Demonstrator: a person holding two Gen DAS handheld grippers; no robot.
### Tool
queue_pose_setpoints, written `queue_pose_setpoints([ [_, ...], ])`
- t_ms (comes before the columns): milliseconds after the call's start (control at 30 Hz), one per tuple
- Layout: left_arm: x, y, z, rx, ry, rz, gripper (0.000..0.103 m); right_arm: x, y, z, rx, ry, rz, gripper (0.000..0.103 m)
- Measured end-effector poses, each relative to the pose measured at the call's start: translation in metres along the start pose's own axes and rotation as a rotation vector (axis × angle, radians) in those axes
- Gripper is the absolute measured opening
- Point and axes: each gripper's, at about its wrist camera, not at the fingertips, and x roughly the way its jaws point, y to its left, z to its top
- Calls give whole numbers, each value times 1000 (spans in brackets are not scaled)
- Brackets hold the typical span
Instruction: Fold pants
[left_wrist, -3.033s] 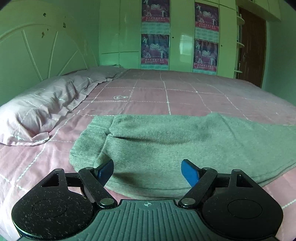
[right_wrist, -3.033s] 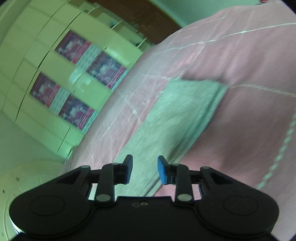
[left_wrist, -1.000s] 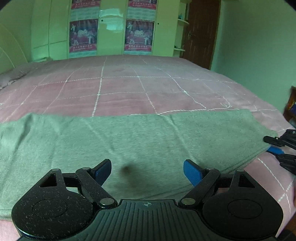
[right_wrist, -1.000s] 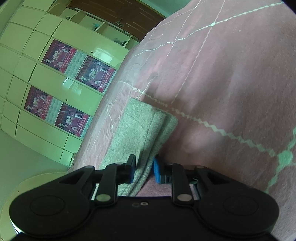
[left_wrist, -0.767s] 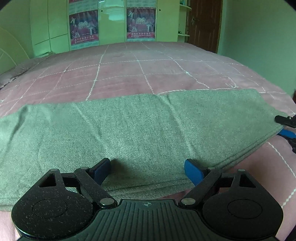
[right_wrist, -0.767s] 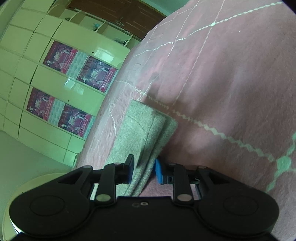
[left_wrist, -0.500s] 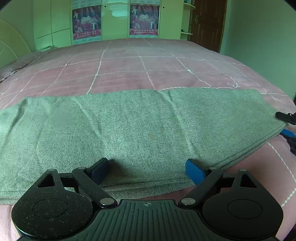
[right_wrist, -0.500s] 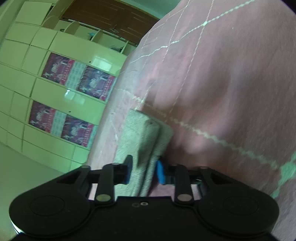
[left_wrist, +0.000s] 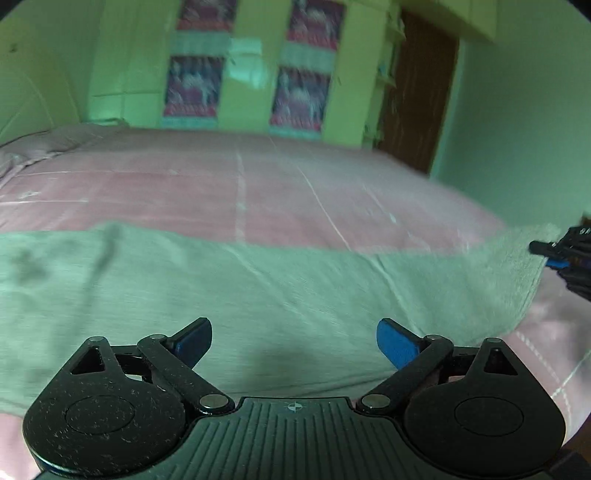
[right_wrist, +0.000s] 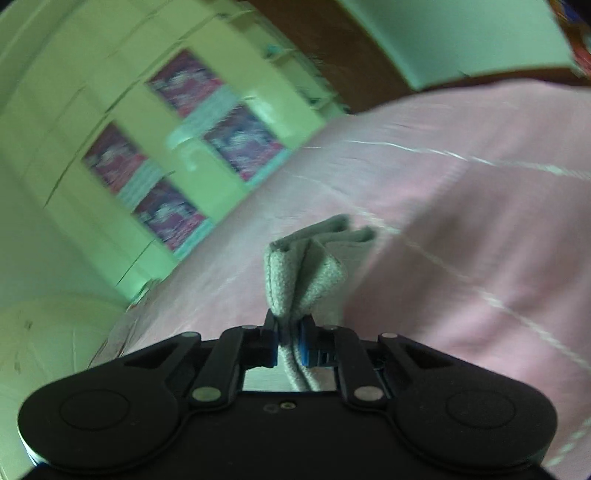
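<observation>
Grey-green pants (left_wrist: 258, 295) lie folded lengthwise across the pink bed, running left to right in the left wrist view. My left gripper (left_wrist: 294, 341) is open and empty, just above the pants' near edge. My right gripper (right_wrist: 289, 341) is shut on the hem end of the pants (right_wrist: 303, 269), which bunches up past its fingers. It also shows at the right edge of the left wrist view (left_wrist: 565, 254), lifting that end of the pants off the bed.
The pink quilted bedspread (left_wrist: 295, 184) reaches back to a green wardrobe with posters (left_wrist: 251, 66). A pillow (left_wrist: 55, 140) lies at the far left. A brown door (left_wrist: 417, 92) stands at the back right.
My right gripper has shut on the pants' hem end and lifted it off the bed. My left gripper has risen slightly and stays open.
</observation>
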Motion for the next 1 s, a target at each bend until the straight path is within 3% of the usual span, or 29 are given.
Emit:
queue_pose_setpoints([
  [133,-53,89,-2,-48,-70,114,95,16,86,-25,-158,23,92,3],
  [267,-92,166,-15,-142,-104,251,95,37,170,-72,-326,69,197,3],
  [367,-106,203,-29,-210,-102,312,95,60,219,-125,-446,168,282,5],
  [400,-109,210,-34,-223,-102,323,95,68,230,-149,-485,214,315,12],
  [433,-111,215,-38,-230,-103,329,96,76,235,-171,-527,271,331,27],
  [467,-112,219,-39,-234,-106,332,95,85,240,-197,-571,401,340,29],
  [500,-111,222,-41,-232,-110,335,95,86,238,-210,-569,475,368,20],
  [533,-111,224,-41,-227,-114,334,95,81,233,-214,-542,477,402,14],
  [633,-108,222,-38,-213,-127,306,95,58,211,-196,-470,390,342,18],
  [700,-94,208,-29,-192,-111,236,95,48,195,-171,-418,333,322,20],
  [767,-74,186,-15,-143,-109,181,95,37,181,-151,-393,267,268,23],
  [867,-34,141,5,-40,-99,154,95,27,150,-128,-323,178,220,24],
  [900,-18,130,8,-15,-72,150,95,29,141,-125,-307,176,196,23],
  [967,20,114,6,45,50,216,96,40,114,-124,-270,222,103,21],
  [1000,37,111,-1,78,123,242,96,54,96,-126,-217,305,34,7],
])
